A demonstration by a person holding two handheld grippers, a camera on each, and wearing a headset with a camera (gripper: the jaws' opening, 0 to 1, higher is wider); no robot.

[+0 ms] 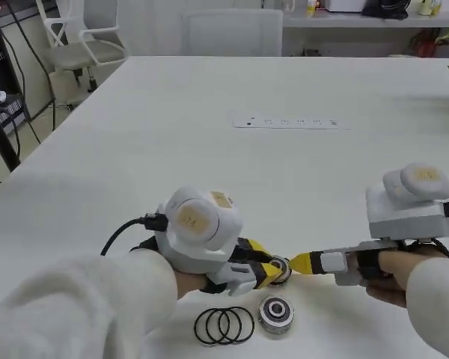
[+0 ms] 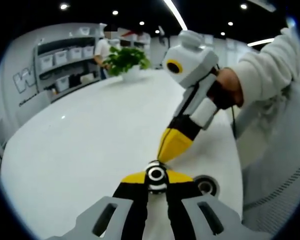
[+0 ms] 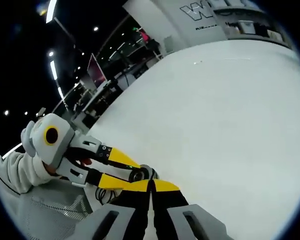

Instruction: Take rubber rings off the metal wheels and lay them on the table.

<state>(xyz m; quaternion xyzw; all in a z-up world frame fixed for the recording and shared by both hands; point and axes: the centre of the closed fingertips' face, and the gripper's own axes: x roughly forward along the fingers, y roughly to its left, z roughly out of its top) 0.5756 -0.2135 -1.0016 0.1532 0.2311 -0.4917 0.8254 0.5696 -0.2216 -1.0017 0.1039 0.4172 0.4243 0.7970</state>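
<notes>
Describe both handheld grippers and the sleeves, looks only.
Left gripper and right gripper are built alike: each has a rounded white-grey plastic housing with a pale yellow round patch, and black jaws ending in yellow tips. A black cable leaves the left housing. The person wears white fleecy sleeves on both arms.

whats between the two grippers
A wheel, clamped by the left gripper, with the shut right gripper at it; clearest in the left gripper view.
</notes>
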